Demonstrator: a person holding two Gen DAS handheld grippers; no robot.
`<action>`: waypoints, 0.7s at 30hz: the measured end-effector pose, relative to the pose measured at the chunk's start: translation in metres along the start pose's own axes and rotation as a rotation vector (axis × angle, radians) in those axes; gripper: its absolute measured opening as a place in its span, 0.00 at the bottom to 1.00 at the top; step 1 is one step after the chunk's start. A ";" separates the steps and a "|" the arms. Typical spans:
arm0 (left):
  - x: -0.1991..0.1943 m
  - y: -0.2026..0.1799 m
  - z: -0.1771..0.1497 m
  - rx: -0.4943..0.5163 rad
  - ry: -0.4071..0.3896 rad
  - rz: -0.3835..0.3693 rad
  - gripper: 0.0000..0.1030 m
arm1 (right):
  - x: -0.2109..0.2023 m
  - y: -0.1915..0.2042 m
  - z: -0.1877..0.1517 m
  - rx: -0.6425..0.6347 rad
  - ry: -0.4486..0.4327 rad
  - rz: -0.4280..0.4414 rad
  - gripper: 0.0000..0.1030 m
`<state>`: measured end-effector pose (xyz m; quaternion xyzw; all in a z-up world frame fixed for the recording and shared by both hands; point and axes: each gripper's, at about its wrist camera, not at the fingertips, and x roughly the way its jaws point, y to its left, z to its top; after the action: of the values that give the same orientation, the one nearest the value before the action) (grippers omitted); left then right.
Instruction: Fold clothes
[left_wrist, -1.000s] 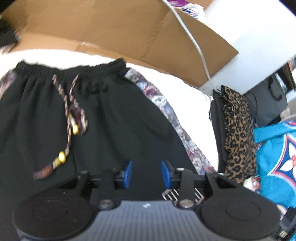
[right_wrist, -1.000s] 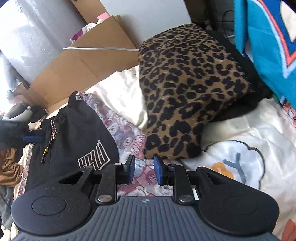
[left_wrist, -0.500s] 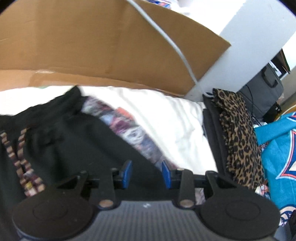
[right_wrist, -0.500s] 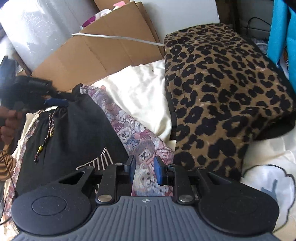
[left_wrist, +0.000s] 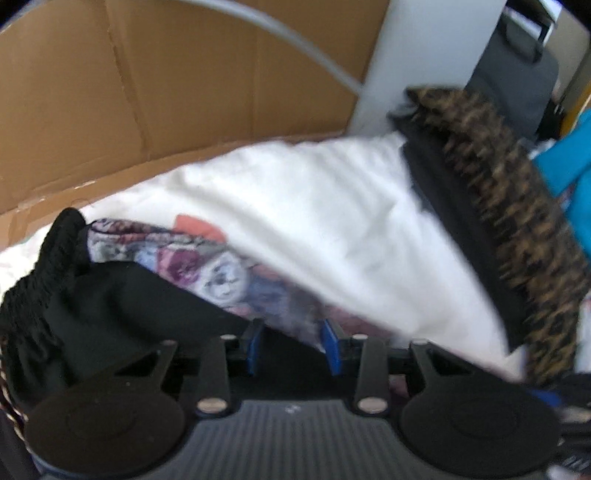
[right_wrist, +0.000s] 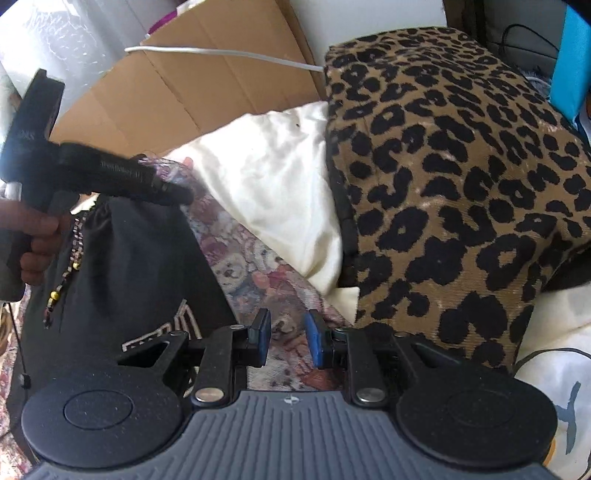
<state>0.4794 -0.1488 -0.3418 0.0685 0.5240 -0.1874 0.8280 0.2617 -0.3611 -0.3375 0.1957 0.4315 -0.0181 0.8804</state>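
Observation:
Black shorts (right_wrist: 140, 266) with a bear-print side stripe (right_wrist: 251, 266) lie flat on the bed, with a beaded drawstring (right_wrist: 70, 258) near the waistband. My left gripper (left_wrist: 291, 345) is open and hovers over the stripe close to the waistband corner (left_wrist: 62, 236). In the right wrist view the left gripper (right_wrist: 183, 195) reaches over that corner, held by a hand (right_wrist: 37, 229). My right gripper (right_wrist: 288, 339) is open just above the stripe lower down, with nothing between its pads.
A folded leopard-print pile (right_wrist: 443, 166) sits right of the shorts on the white sheet (right_wrist: 273, 177). Cardboard (left_wrist: 184, 92) with a white cable (right_wrist: 221, 53) stands behind the bed. Teal cloth (left_wrist: 569, 162) lies far right.
My left gripper has swept right along the waistband, from over the drawstring to the striped corner, and now shows in the right wrist view. The right gripper shifted slightly toward the shorts.

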 end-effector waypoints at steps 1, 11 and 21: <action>0.003 0.003 -0.001 0.005 0.002 0.016 0.36 | 0.001 -0.001 -0.001 -0.004 0.006 -0.012 0.24; -0.011 0.025 0.014 -0.007 -0.052 0.070 0.34 | -0.001 -0.012 -0.001 0.009 0.030 -0.070 0.11; 0.006 0.030 0.033 0.032 -0.018 0.091 0.29 | -0.003 0.003 0.006 -0.028 0.002 0.002 0.14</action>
<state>0.5204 -0.1328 -0.3350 0.1037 0.5100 -0.1586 0.8390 0.2644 -0.3613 -0.3309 0.1840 0.4323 -0.0109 0.8827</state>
